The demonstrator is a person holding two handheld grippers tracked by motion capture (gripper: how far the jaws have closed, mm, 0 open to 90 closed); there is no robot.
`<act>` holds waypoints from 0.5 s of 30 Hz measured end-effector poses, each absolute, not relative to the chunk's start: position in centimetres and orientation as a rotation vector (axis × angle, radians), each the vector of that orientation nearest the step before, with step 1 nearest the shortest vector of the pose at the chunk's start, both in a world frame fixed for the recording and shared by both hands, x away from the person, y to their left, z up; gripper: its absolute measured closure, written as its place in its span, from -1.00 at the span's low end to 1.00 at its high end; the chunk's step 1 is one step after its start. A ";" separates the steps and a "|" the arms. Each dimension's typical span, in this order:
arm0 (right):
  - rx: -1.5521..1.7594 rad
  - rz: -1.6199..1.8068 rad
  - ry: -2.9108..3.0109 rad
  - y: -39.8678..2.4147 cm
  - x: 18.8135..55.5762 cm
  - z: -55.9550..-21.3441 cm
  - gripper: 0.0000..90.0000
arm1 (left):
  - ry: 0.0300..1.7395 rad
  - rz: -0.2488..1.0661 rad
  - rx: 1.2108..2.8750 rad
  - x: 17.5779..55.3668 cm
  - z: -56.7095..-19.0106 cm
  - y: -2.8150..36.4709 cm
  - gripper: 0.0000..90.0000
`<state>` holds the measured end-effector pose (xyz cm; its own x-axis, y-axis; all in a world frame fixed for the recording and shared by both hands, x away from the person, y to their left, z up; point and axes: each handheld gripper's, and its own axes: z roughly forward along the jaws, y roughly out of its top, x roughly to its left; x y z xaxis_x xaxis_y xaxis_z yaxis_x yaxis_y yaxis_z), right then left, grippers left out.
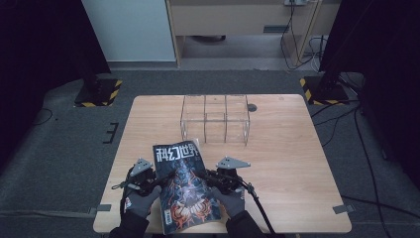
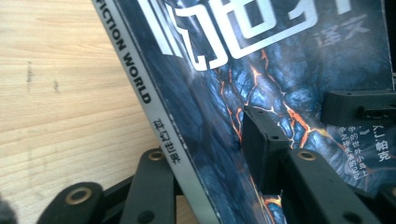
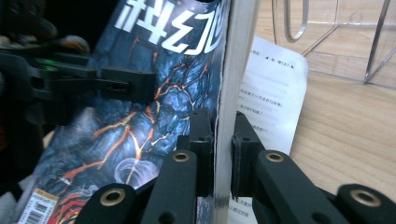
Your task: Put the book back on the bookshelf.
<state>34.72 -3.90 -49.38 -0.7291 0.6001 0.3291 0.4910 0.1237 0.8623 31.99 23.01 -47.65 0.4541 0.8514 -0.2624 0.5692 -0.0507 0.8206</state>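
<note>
Clearly both tools, left (image 1: 159, 181) and right (image 1: 207, 174), clamp magazine (image 1: 184, 191); spine reads "FICTION WORLD".

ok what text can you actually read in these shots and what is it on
"科幻世界": large white title on the cover of the dark blue lava-patterned magazine.
"FICTION WORLD" and small "科幻世界": on the magazine's grey spine.
"译文": on the cover, right of the title.
Barcode label and loose white printed sheet: too small to read.

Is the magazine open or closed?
Closed. The magazine shows its whole front cover, and both the left gripper and the right gripper pinch its two side edges with all pages together.
</note>
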 end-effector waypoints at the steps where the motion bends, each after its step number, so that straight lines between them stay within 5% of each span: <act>1: 1.105 1.674 2.279 -3.8 34.8 -49.3 0.81 | 1.224 0.369 1.731 31.9 -47.5 23.0 0.50; 15: 0.993 1.628 2.185 -2.9 36.4 -45.7 0.80 | 1.116 0.508 1.637 30.9 -44.3 22.9 0.67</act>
<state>36.39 -2.87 -45.69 -0.7401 0.6423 0.1991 0.3745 0.1477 0.9154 30.87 22.91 -44.32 0.4766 0.8571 -0.1957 0.4150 -0.0231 0.9095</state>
